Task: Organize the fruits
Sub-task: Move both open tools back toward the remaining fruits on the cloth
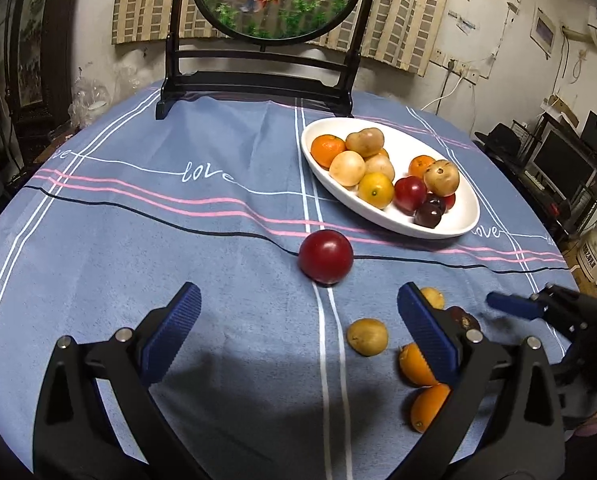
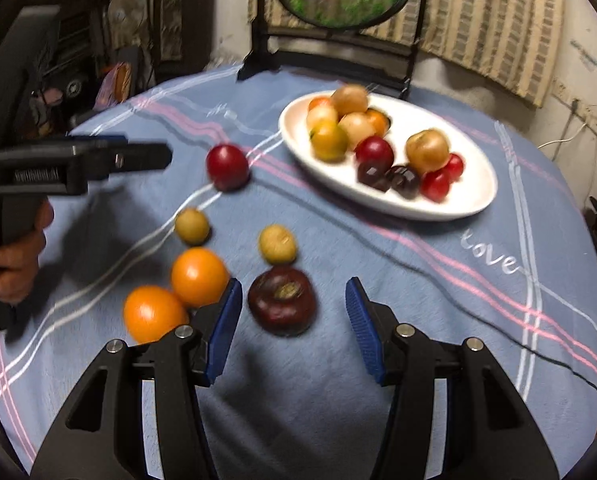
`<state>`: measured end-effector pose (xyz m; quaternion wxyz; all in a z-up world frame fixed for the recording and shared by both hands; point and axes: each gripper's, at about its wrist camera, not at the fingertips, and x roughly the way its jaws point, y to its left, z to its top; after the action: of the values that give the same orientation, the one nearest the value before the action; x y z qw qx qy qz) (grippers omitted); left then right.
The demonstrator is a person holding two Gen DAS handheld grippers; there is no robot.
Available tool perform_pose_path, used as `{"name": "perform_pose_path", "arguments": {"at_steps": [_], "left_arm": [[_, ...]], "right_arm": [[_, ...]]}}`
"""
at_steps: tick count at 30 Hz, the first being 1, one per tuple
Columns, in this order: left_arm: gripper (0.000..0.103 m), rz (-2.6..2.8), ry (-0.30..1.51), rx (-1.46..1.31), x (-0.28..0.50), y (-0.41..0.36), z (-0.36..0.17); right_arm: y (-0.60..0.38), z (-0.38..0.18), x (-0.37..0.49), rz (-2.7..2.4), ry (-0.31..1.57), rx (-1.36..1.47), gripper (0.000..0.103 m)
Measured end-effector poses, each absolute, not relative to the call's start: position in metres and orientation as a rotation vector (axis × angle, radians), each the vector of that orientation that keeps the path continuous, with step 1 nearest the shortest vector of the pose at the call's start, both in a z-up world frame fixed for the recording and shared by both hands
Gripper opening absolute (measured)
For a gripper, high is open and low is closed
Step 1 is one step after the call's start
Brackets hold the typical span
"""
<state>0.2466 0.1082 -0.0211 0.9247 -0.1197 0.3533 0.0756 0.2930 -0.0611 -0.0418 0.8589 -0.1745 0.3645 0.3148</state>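
Left gripper (image 1: 298, 312) wide, empty, near red plum (image 1: 325, 256), right gripper (image 2: 294, 300) wide around dark fruit (image 2: 282, 300), white dish (image 2: 474, 196) holding fruit, table (image 1: 138, 240)

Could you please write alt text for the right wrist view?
The open right tool hovers just short of a dark purple fruit on a blue striped tablecloth. Two oranges, two small yellowish fruits and a red fruit lie loose nearby; a white dish behind holds more.
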Motion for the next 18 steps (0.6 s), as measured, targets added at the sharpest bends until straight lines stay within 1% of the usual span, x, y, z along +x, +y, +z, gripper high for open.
{"name": "perform_pose_path", "arguments": {"at_steps": [18], "left_arm": [[0.1,0.145,0.687,-0.152,0.241,0.089,-0.016]], "right_arm": [[-0.056,-0.054,0.3,0.652,0.805,-0.364,0.055]]}}
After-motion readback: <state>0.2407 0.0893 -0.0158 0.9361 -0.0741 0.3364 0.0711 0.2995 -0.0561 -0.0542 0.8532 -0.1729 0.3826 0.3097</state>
